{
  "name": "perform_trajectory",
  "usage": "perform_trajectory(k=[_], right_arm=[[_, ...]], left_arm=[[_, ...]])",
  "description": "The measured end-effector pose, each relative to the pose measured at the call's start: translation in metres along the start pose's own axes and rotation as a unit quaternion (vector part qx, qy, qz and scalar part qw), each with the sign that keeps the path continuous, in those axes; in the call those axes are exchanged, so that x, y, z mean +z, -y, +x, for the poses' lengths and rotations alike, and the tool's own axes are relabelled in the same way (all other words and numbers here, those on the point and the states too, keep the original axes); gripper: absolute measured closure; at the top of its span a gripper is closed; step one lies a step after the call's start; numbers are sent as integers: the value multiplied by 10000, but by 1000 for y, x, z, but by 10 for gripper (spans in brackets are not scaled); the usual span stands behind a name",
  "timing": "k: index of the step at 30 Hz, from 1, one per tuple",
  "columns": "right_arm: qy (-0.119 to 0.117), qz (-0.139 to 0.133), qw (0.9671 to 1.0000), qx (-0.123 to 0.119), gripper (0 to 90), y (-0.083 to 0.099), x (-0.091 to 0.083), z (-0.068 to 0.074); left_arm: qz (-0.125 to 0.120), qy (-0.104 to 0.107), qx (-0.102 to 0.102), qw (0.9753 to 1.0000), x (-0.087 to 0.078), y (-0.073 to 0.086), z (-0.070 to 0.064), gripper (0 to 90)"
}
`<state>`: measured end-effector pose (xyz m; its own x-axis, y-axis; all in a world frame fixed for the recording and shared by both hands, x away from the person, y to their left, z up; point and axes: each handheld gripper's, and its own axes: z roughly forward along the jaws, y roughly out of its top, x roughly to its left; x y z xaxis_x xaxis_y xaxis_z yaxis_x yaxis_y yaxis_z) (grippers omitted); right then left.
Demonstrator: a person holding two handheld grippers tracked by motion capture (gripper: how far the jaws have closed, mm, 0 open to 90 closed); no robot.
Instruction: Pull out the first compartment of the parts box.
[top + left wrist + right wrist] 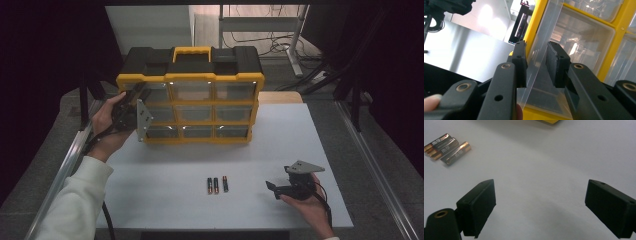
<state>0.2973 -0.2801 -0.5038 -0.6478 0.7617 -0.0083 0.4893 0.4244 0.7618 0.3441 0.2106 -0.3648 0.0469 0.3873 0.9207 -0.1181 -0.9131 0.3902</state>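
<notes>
A yellow and black organizer (192, 78) with clear drawers stands upright at the back of the white table (165, 165). My left gripper (141, 96) is at its left column. In the left gripper view, the left gripper (536, 53) is open, its jaws straddling the thin clear wall of a drawer (579, 40) beside the yellow frame (535, 22), with a gap showing. Three batteries (216, 185) lie side by side at the table's front centre. My right gripper (279, 178) rests low at the front right, to the right of them. It (540, 185) stands wide open with nothing between its fingers, the batteries (447, 148) ahead at upper left.
Metal rails (70, 160) run along both sides of the table. A wooden board (281, 97) lies behind the organizer's right end. Desk legs and cables (295, 45) are on the floor beyond. Bare table lies between the batteries and the organizer.
</notes>
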Motion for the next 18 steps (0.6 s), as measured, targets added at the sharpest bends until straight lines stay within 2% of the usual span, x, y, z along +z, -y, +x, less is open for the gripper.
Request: perform_trajectory(k=[8,18], right_arm=[[-2,-4,10000,15,101,0,0,0],[7,2,10000,7,101,0,0,0]], left_arm=[[-53,21,-39,10000,-3,0,1,705],[-177,70,-101,9998,-17,2,0,699]])
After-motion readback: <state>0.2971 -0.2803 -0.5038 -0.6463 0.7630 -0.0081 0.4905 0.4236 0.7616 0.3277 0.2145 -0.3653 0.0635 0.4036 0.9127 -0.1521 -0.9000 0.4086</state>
